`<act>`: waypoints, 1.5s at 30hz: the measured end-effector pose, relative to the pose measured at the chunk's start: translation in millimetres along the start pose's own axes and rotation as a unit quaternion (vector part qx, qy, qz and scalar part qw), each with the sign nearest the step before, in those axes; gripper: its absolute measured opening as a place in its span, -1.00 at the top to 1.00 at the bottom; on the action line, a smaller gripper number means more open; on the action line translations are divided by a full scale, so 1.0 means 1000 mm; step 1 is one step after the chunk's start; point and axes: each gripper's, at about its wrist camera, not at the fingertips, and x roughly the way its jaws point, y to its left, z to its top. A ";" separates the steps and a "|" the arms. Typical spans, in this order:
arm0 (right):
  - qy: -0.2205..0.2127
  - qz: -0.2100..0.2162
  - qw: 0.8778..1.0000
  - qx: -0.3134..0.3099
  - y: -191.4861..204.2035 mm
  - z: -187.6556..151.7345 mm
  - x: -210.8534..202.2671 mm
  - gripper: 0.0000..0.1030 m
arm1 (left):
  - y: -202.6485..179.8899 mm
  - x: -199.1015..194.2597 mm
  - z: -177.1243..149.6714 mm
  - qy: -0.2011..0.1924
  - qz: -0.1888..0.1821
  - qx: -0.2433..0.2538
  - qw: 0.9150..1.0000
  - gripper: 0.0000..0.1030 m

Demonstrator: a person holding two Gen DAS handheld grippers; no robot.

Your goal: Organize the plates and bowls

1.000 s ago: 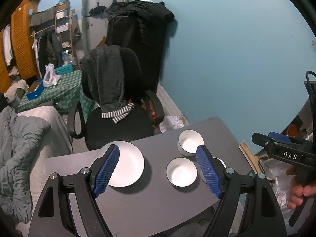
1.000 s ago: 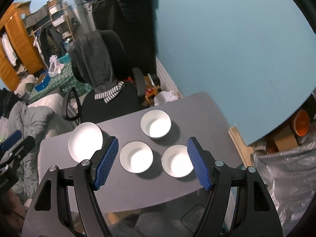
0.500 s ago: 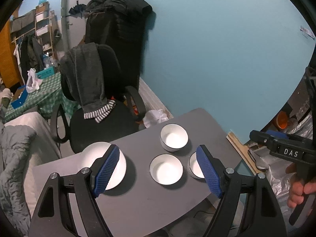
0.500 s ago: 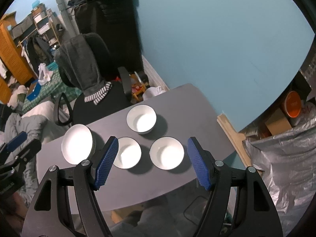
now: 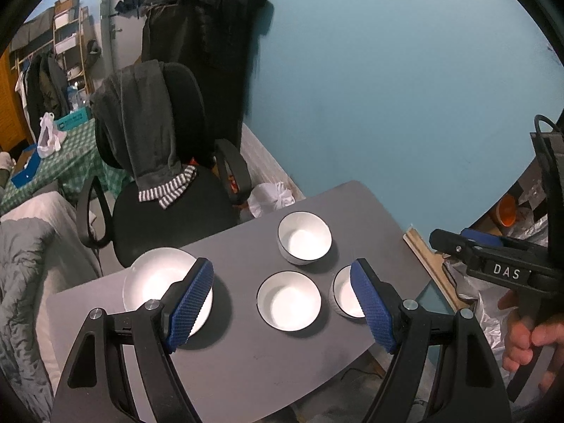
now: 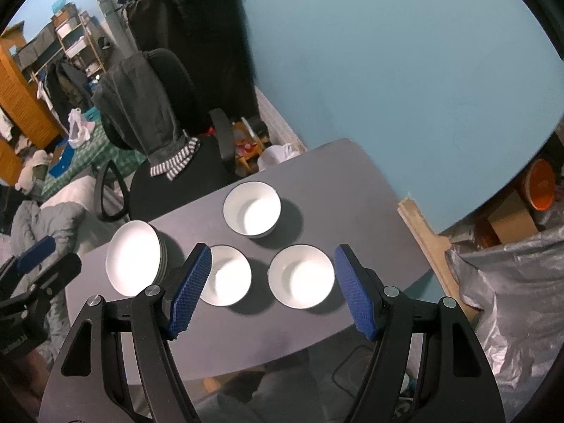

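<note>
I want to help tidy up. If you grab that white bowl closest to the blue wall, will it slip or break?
The far bowl looks glossy and hard, probably ceramic, so it may slip between the fingers and chip if dropped. It sits flat on the grey table with a wide mouth, so it likely won't tip. It stands clear of the other bowls, so grabbing its rim seems easy.

3 white bowls (image 6: 253, 214) upright in a triangle, apart, w/ white plate stack (image 6: 135, 258) at left.
</note>
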 end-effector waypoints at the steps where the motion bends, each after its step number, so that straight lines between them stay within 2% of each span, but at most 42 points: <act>1: 0.003 0.000 1.000 -0.002 0.000 0.001 0.004 -0.38 | 0.001 0.003 -0.001 0.002 0.002 -0.001 1.000 -0.58; 5: 0.020 0.003 1.000 -0.015 0.002 0.004 0.022 -0.38 | 0.007 0.019 -0.002 0.019 0.021 -0.006 1.000 -0.58; 12: 0.047 0.021 0.998 -0.035 0.003 0.010 0.047 -0.38 | 0.018 0.038 -0.006 0.035 0.032 -0.035 0.998 -0.58; 19: 0.065 0.042 0.996 -0.040 0.000 0.016 0.069 -0.38 | 0.022 0.054 -0.009 0.039 0.050 -0.042 0.997 -0.58; 23: 0.075 0.041 0.995 -0.053 0.002 0.018 0.082 -0.38 | 0.019 0.070 -0.016 0.054 0.066 -0.032 0.996 -0.58; 26: 0.082 0.039 0.994 -0.066 0.003 0.017 0.097 -0.38 | 0.019 0.082 -0.021 0.065 0.063 -0.039 0.995 -0.58; 34: 0.121 0.041 0.985 -0.117 0.013 0.008 0.140 -0.38 | 0.028 0.117 -0.040 0.104 0.062 -0.080 0.989 -0.58; 39: 0.141 0.068 0.977 -0.141 0.019 0.000 0.164 -0.38 | 0.035 0.136 -0.052 0.120 0.067 -0.102 0.985 -0.58; 45: 0.168 0.081 0.966 -0.180 0.028 -0.010 0.193 -0.38 | 0.043 0.162 -0.068 0.146 0.075 -0.115 0.980 -0.58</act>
